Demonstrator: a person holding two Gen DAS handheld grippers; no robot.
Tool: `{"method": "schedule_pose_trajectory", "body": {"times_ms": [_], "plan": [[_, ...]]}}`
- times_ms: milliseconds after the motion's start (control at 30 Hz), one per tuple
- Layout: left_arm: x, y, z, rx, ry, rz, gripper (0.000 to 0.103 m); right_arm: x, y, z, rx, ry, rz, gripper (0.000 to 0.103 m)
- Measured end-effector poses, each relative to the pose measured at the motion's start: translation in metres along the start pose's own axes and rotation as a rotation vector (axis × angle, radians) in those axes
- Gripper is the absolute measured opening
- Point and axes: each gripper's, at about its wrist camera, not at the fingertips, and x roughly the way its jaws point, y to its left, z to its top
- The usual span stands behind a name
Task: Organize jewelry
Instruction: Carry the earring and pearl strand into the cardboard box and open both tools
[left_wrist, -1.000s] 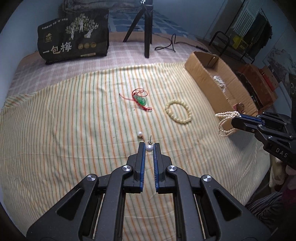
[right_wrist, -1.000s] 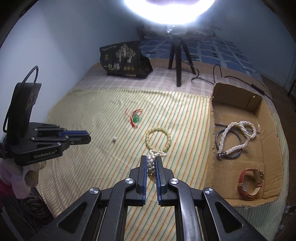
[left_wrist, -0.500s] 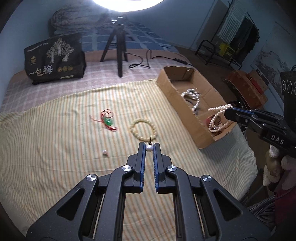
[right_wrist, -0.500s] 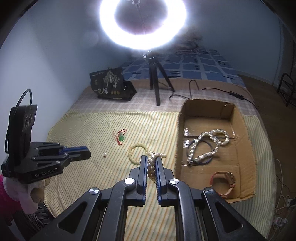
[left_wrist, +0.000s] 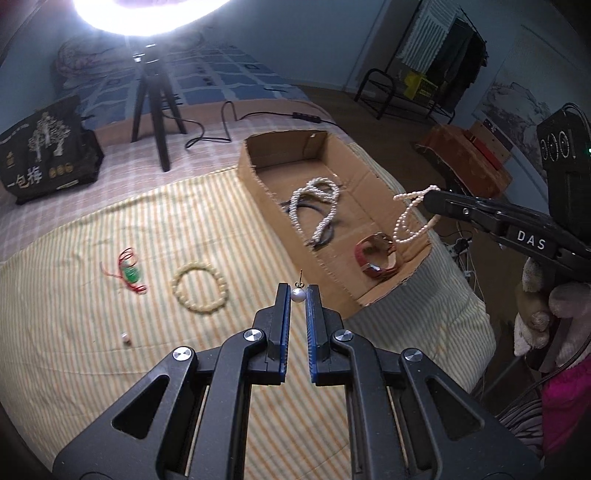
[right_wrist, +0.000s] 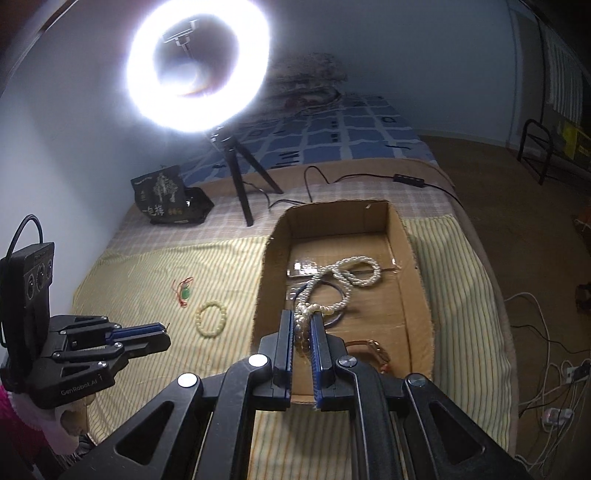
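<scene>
Left gripper (left_wrist: 297, 295): black two-finger tool with blue pads, fingers clenched on a small round white pearl earring (left_wrist: 297, 294) whose thin post stands up between the tips; held in the air above the bed, just short of the box's near-left corner.
Right gripper (right_wrist: 303, 325): same make, fingers clenched on a thin white seed-pearl strand (right_wrist: 303, 325); in the left wrist view the strand (left_wrist: 410, 218) hangs in loops from the tips, over the box's near-right wall.
Box: open shallow brown cardboard box (left_wrist: 388, 295) with ragged cut edges, lying on the bed's right side, its right wall near the bed edge.
Box contents: thick looped white pearl necklace (left_wrist: 317, 206) over a dark cord, mid-floor; reddish-brown leather band (left_wrist: 375, 254) in the near end. Bare floor shows at the far end.
Bed cover: yellow cloth with thin stripes (left_wrist: 74, 369), spread left of the box.
Loose on cover: cream bead bracelet (left_wrist: 199, 291) nearest the box; green pendant on red cord (left_wrist: 130, 273) to its left; one small loose pearl (left_wrist: 125, 338) nearer the camera. All three lie well apart from one another, with open cloth around each.
Far end: black tripod (left_wrist: 155, 110) with glaring ring light (right_wrist: 197, 66), black printed bag (left_wrist: 44, 151) at far left, black cable (left_wrist: 258, 118) behind the box.
</scene>
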Motion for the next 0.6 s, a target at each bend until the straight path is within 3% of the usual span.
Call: {"method": "schedule_pose_trajectory", "body": {"times_ms": [600], "plan": [[0.051,-0.052,0.027,0.071,0.028,-0.028,0.006,0.02,-0.05,0.001,0.061,0.039,-0.067,0.006]]}}
